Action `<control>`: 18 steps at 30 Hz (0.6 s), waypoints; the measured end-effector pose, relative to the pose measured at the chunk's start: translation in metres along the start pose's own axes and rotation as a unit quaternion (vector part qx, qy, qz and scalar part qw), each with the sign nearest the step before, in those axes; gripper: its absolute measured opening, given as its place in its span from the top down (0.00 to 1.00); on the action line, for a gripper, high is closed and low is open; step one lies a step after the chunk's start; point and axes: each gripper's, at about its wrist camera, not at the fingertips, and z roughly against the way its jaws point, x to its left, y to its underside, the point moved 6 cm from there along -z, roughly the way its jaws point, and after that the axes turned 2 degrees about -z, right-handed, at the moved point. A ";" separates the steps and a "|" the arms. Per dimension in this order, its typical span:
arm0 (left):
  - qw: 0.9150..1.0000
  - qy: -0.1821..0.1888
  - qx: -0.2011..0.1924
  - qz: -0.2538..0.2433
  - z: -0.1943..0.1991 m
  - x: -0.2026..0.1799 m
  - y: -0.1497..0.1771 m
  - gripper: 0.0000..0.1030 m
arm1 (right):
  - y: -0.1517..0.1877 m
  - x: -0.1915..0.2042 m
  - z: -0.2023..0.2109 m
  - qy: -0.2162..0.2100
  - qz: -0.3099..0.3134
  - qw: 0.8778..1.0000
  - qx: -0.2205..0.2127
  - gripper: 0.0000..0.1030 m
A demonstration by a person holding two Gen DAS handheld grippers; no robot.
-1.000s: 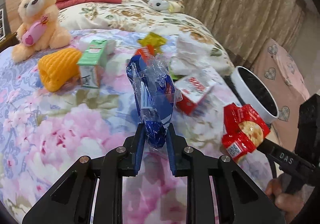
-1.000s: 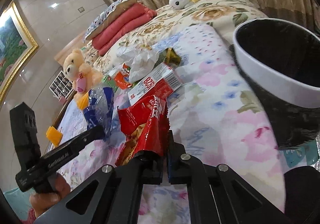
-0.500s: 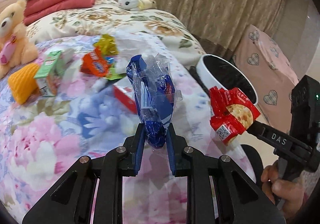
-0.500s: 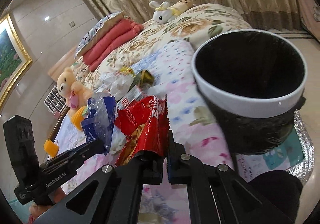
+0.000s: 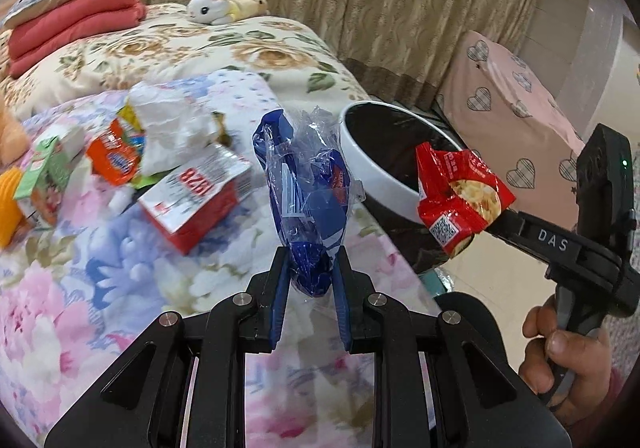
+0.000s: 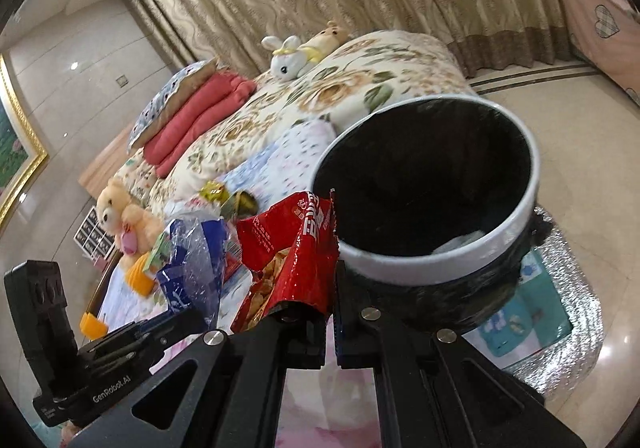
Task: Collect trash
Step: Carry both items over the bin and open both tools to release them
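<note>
My left gripper [image 5: 311, 280] is shut on a blue and clear plastic wrapper [image 5: 308, 191], held upright above the bed edge; it also shows in the right wrist view [image 6: 192, 268]. My right gripper [image 6: 316, 300] is shut on a red snack bag [image 6: 292, 252], held at the near rim of the trash bin [image 6: 432, 264], a black bin with a white rim and a black liner. In the left wrist view the red bag [image 5: 460, 199] hangs over the bin's rim [image 5: 376, 175].
On the floral bedspread [image 5: 100, 288] lie a red-and-white carton [image 5: 196, 195], an orange packet [image 5: 116, 159], crumpled white paper [image 5: 172, 127] and a green carton [image 5: 40, 175]. Plush toys and folded red blankets [image 5: 76, 23] sit farther back. The bin stands on a mat [image 6: 532, 296].
Both grippers have swung right from the bed's middle toward the bin, each still holding its wrapper. The red bag has come up to the bin's rim.
</note>
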 end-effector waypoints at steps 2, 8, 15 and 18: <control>1.000 0.005 0.001 -0.004 -0.003 -0.006 -0.004 0.81 | -0.004 -0.005 0.002 0.004 -0.003 1.000 -0.005 0.98; 1.000 0.015 0.005 -0.019 -0.011 -0.021 -0.013 0.81 | -0.017 -0.020 0.006 0.016 -0.014 1.000 -0.014 0.98; 0.999 0.024 0.009 -0.032 -0.023 -0.036 -0.025 0.81 | -0.028 -0.037 0.008 0.029 -0.023 0.999 -0.022 0.98; 0.999 0.030 0.012 -0.038 -0.029 -0.043 -0.031 0.81 | -0.034 -0.045 0.007 0.035 -0.027 0.999 -0.022 0.98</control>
